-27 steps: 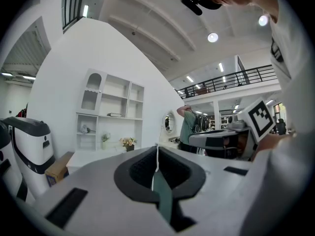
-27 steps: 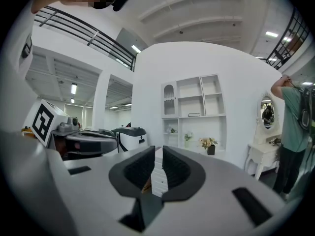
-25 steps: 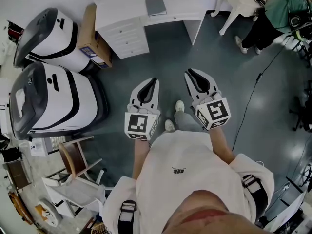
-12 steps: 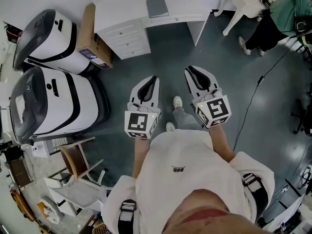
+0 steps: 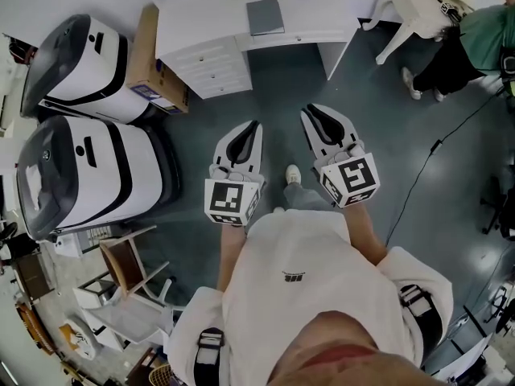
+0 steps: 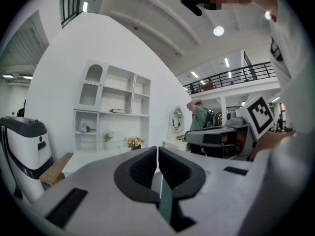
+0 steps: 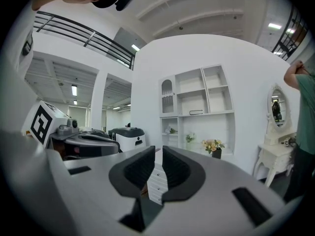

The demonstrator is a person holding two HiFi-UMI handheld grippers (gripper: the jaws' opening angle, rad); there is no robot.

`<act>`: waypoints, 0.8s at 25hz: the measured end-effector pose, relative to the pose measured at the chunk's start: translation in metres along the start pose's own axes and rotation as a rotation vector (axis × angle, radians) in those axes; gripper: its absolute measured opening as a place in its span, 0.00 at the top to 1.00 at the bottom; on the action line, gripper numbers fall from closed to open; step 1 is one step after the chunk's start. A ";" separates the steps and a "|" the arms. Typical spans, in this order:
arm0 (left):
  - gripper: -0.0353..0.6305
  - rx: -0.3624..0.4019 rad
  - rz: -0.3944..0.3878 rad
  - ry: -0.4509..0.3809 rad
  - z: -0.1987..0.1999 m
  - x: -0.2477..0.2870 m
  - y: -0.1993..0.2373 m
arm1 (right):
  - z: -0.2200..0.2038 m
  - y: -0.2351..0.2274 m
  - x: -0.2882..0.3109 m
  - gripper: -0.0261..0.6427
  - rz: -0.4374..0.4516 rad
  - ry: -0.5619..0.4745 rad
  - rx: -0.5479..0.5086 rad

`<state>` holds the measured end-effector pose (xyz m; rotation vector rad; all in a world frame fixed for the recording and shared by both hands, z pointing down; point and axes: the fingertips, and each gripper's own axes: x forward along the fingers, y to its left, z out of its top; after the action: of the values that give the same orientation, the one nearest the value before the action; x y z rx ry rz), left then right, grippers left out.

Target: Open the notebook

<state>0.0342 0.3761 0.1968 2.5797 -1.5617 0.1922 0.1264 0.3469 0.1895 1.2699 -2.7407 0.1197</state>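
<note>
A closed grey notebook (image 5: 265, 14) lies on a white desk (image 5: 201, 18) with drawers, far ahead of both grippers. My left gripper (image 5: 253, 126) hangs over the dark floor at chest height, its jaws shut with nothing between them. My right gripper (image 5: 311, 112) is held beside it, jaws likewise shut and empty. In the left gripper view the left gripper's black pads (image 6: 142, 168) nearly touch, and the right gripper (image 6: 231, 136) shows alongside. The right gripper view shows its own pads (image 7: 177, 170) close together, with the desk drawers (image 7: 158, 183) seen through the slit.
Two large white-and-black machines (image 5: 76, 55) (image 5: 80, 175) stand at the left beside a cardboard box (image 5: 157, 63). A wooden chair (image 5: 129, 264) is at lower left. A person in green (image 5: 475, 39) and a white chair (image 5: 410, 6) are at upper right. A cable (image 5: 418, 163) runs across the floor.
The person has stepped a little toward the desk, and both grippers have shifted slightly forward. Their jaws have stayed shut.
</note>
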 end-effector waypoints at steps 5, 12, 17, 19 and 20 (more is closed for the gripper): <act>0.95 -0.001 0.010 0.003 0.006 0.034 0.009 | 0.003 -0.029 0.021 0.91 0.010 0.004 0.004; 0.95 -0.002 0.028 0.005 0.015 0.076 0.014 | 0.009 -0.065 0.046 0.91 0.036 0.001 0.007; 0.95 0.002 0.049 0.011 0.021 0.101 0.016 | 0.011 -0.088 0.059 0.91 0.061 0.005 0.009; 0.95 0.005 0.058 0.014 0.022 0.109 0.019 | 0.009 -0.095 0.066 0.91 0.069 0.007 0.013; 0.95 0.004 0.061 0.018 0.021 0.112 0.020 | 0.009 -0.099 0.069 0.91 0.072 0.007 0.016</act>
<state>0.0688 0.2658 0.1957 2.5279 -1.6369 0.2239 0.1570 0.2303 0.1926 1.1721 -2.7861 0.1525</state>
